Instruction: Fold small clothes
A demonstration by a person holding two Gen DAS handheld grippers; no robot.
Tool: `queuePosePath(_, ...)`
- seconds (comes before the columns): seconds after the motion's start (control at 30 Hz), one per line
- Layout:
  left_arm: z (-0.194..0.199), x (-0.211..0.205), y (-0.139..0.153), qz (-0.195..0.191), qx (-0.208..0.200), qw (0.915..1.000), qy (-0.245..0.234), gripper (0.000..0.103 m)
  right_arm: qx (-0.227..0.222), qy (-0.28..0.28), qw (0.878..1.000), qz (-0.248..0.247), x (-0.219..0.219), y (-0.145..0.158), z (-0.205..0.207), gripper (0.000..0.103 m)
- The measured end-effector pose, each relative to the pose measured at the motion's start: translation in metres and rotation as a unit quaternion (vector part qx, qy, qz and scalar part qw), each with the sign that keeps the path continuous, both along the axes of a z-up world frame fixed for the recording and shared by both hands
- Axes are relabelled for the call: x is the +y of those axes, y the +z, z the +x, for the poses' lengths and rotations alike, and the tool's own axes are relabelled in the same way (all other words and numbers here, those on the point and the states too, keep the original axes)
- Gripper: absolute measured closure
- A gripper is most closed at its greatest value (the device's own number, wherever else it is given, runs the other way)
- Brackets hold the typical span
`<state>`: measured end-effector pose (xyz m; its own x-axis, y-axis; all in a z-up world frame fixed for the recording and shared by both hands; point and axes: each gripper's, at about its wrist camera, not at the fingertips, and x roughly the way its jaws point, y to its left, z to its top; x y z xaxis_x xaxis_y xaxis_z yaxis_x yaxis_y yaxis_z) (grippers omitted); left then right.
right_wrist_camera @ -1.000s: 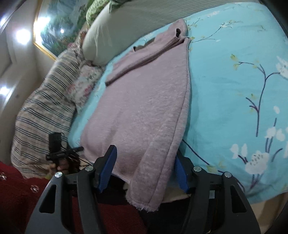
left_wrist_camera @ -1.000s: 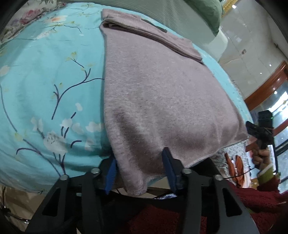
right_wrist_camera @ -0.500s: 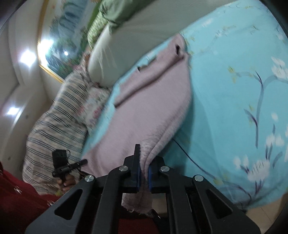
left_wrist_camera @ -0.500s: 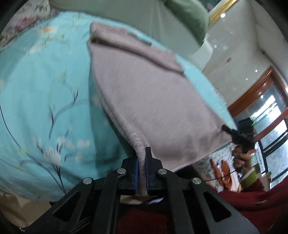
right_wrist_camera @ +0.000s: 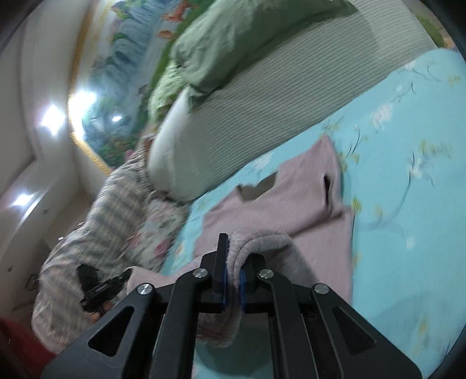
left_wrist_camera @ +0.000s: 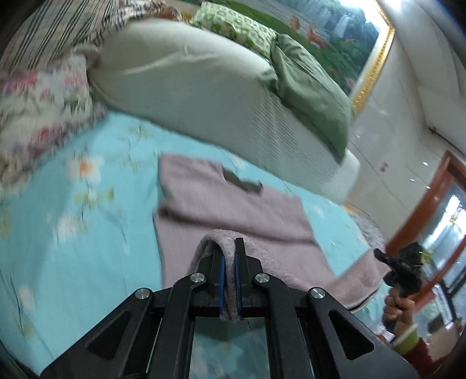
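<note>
At lower centre of both views: left gripper (left_wrist_camera: 229, 269) and right gripper (right_wrist_camera: 230, 272) each clamped the hem of the mauve knitted sweater (left_wrist_camera: 221, 201) | sleeves already folded in, top lay on the turquoise floral bedsheet (left_wrist_camera: 87, 233) | bottom-to-top fold not finished.

A mauve-pink sweater (left_wrist_camera: 233, 201) lies on a turquoise sheet (left_wrist_camera: 72, 233) with pale blossoms; upper frame, a sage-green pillow (left_wrist_camera: 308, 84); upper left, striped bedding (left_wrist_camera: 49, 26).
</note>
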<state>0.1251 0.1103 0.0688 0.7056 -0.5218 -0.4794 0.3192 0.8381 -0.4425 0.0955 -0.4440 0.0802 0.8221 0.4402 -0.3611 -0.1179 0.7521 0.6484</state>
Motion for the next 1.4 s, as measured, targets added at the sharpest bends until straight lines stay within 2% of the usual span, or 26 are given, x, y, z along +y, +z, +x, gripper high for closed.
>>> queuePosePath(0.17,0.071,-0.023,0.007,0.037,-0.004,0.999,0.025,0.099,0.029,-0.051,0.998,-0.032,-0.014,0.0,0.077,0.096)
queuePosePath(0.4,0.178,-0.056,-0.003,0.079,0.003,0.9949,0.062,0.099,0.086,-0.084,0.991,-0.051,-0.033,-0.035,0.166,0.096)
queuePosePath(0.57,0.231,-0.07,-0.038,0.111,0.032,0.9901,0.079,0.099,0.118,-0.081,0.988,-0.05,-0.04,-0.065,0.209,0.096)
queuePosePath(0.6,0.24,-0.069,-0.047,0.115,0.04,0.9888,0.087,0.099,0.139,-0.08,0.986,-0.051,-0.04,-0.075,0.219,0.096)
queuePosePath(0.7,0.265,-0.063,-0.077,0.12,0.074,0.9842,0.107,0.099,0.177,-0.087,0.98,-0.035,-0.047,-0.092,0.226,0.096)
queuePosePath(0.77,0.281,-0.063,-0.1,0.129,0.105,0.9803,0.107,0.098,0.17,-0.093,0.981,-0.013,-0.054,-0.091,0.217,0.092)
queuePosePath(0.87,0.278,-0.056,-0.111,0.121,0.125,0.9794,0.103,0.094,0.144,-0.118,0.982,-0.015,-0.06,-0.073,0.189,0.086)
queuePosePath(0.9,0.269,-0.053,-0.107,0.113,0.12,0.9811,0.102,0.087,0.131,-0.13,0.982,-0.028,-0.058,-0.065,0.178,0.081)
queuePosePath(0.93,0.259,-0.051,-0.102,0.11,0.113,0.9825,0.1,0.073,0.112,-0.133,0.984,-0.047,-0.05,-0.056,0.164,0.081)
queuePosePath(1.0,0.239,-0.051,-0.094,0.099,0.096,0.9861,0.092,0.062,0.089,-0.095,0.988,-0.077,-0.026,-0.048,0.152,0.081)
queuePosePath(1.07,0.213,-0.064,-0.09,0.091,0.082,0.9907,0.059,0.062,0.086,-0.018,0.987,-0.131,0.015,-0.05,0.148,0.081)
queuePosePath(1.1,0.203,-0.075,-0.091,0.094,0.082,0.9915,0.038,0.062,0.1,0.028,0.98,-0.172,0.042,-0.058,0.151,0.081)
queuePosePath(1.17,0.192,-0.098,-0.098,0.106,0.092,0.9901,-0.002,0.062,0.125,0.077,0.96,-0.237,0.073,-0.073,0.16,0.081)
queuePosePath(1.23,0.189,-0.125,-0.113,0.126,0.104,0.9857,-0.04,0.062,0.152,0.09,0.944,-0.277,0.085,-0.087,0.174,0.081)
queuePosePath(1.33,0.204,-0.148,-0.133,0.185,0.12,0.9747,-0.036,0.061,0.169,0.06,0.941,-0.286,0.068,-0.095,0.196,0.083)
queuePosePath(1.4,0.219,-0.146,-0.132,0.18,0.114,0.9764,-0.033,0.062,0.169,0.031,0.944,-0.28,0.05,-0.093,0.213,0.085)
